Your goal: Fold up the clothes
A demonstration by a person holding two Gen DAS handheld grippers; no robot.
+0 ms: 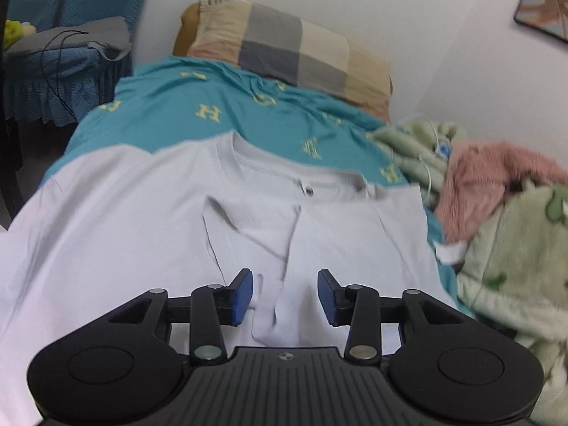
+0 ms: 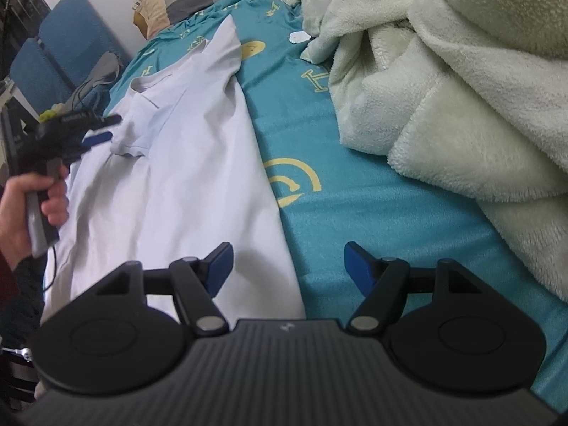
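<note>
A white T-shirt (image 1: 142,213) lies flat on the teal bed sheet (image 1: 159,117), collar toward the pillow. One sleeve (image 1: 255,220) is folded in over the chest. My left gripper (image 1: 285,293) hovers just above that folded sleeve, open, its blue pads apart with nothing pinched between them. The right wrist view shows the same shirt (image 2: 184,177) and the left gripper (image 2: 110,127) at its far left side, held by a hand (image 2: 21,206). My right gripper (image 2: 289,269) stands wide open above the shirt's right edge near the hem, with nothing in it.
A checked pillow (image 1: 284,49) lies at the head of the bed. A cream fleece blanket (image 2: 443,88) is heaped along the right side, with green and pink fleece (image 1: 497,213) beside it. A blue-covered chair (image 1: 53,71) with a cable stands left of the bed.
</note>
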